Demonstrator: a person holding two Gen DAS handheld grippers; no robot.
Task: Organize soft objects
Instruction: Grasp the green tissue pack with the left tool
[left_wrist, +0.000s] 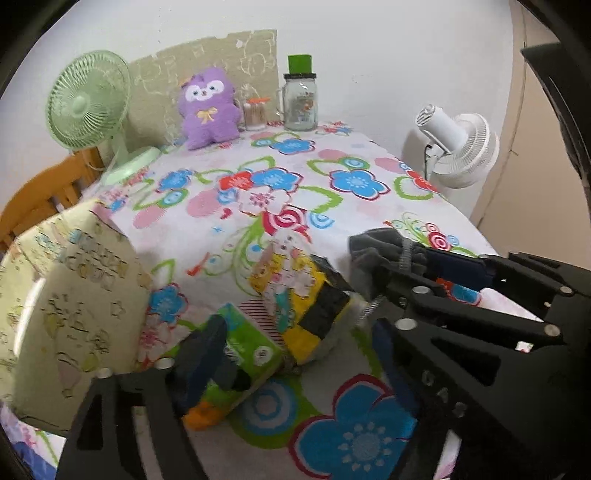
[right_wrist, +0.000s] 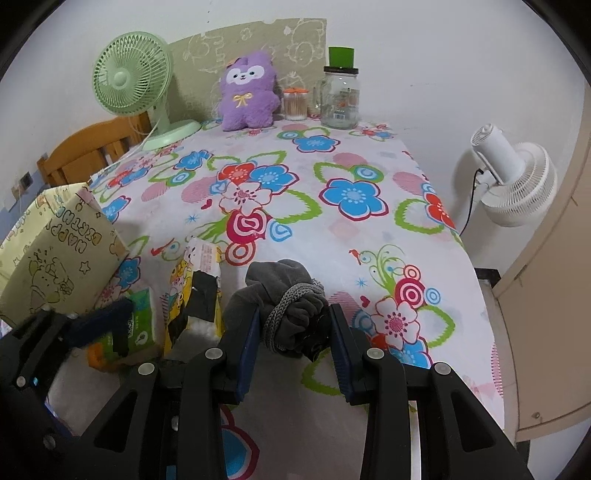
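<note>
my right gripper is clamped on the grey cloth bundle at 6 o'clock above the counter. my left gripper is wide, holding nothing, around the green tissue pack. both unsorted; box waits at 9 o'clock.

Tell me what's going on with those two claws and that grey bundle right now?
Right gripper shut on grey cloth bundle, held above the table. Left gripper open around the green tissue pack. Yellow packet close beside it.
</note>
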